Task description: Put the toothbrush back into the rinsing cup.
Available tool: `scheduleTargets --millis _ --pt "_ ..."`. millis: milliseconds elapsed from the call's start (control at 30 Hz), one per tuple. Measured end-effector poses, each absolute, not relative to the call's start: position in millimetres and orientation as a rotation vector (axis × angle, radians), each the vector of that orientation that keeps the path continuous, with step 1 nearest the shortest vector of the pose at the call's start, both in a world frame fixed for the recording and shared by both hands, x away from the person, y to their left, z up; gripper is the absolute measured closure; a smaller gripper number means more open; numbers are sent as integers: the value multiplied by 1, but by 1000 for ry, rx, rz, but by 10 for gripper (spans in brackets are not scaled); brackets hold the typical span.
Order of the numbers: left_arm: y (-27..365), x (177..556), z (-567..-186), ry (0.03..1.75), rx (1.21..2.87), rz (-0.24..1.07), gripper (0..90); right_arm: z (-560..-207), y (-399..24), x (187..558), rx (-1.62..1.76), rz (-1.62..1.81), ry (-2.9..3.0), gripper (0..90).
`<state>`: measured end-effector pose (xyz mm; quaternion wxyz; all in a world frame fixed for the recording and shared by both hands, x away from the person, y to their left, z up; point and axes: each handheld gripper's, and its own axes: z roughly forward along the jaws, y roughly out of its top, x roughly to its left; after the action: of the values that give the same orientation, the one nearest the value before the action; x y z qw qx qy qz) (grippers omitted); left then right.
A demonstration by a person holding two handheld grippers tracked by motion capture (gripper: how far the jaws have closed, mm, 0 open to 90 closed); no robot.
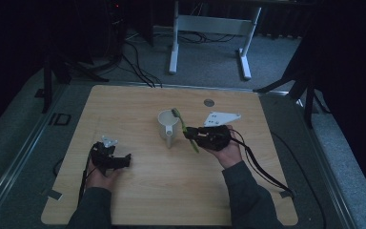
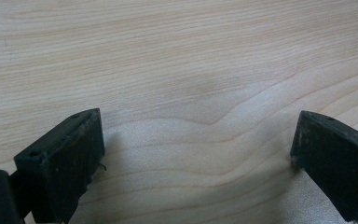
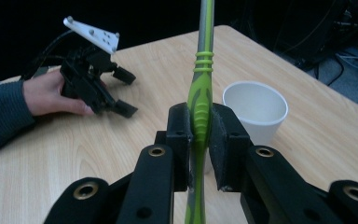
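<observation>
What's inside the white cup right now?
In the right gripper view the white cup looks empty as far down as its inner wall shows; its bottom is hidden by the near rim. The green toothbrush is outside it, clamped in the right gripper.

We see a small round metal disc (image 1: 209, 102) near the wooden table's (image 1: 138, 200) far edge; beyond the table, a white desk frame (image 1: 209, 26).
</observation>
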<state>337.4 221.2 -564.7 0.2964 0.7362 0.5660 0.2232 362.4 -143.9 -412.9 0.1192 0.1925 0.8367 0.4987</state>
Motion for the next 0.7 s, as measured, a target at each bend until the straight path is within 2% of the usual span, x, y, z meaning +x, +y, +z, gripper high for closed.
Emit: scheduleTargets --millis 700 --pt "221 337 -565 1503 1957 593 35 -398 -130 385 534 1616 2361 784"
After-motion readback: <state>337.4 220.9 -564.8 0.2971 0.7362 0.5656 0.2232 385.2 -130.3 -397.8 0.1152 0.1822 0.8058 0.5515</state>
